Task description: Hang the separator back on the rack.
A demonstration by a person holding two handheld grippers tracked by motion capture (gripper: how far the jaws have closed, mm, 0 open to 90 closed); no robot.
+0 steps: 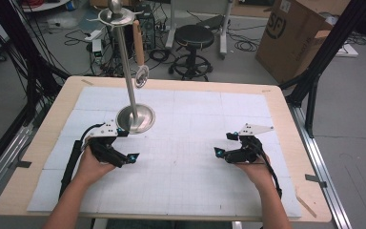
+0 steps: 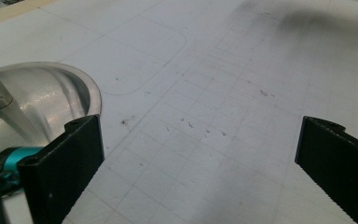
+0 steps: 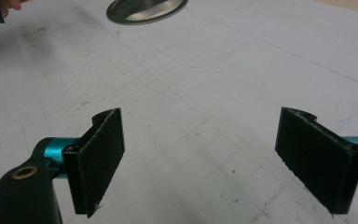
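A metal stand rises from a round base [image 1: 135, 118] at the left middle of the white gridded mat [image 1: 195, 181]. From the disc at the top of its pole [image 1: 126, 67] hangs a wooden-handled utensil [image 1: 139, 52] with a small round metal head. My left gripper [image 1: 127, 144] rests just in front of the base, open, nothing between its jaws; in the left gripper view [image 2: 200, 158] the base [image 2: 42, 98] lies beside the left jaw. My right gripper [image 1: 223, 143] is open over bare mat at the right. In the right gripper view [image 3: 200, 158] the base [image 3: 144, 8] lies far ahead.
The mat covers a wooden table [image 1: 286, 119]. Beyond the far edge stand a black stool [image 1: 193, 45], a cardboard box [image 1: 295, 33] and loose cables on the floor. Black frame struts flank the table on both sides.
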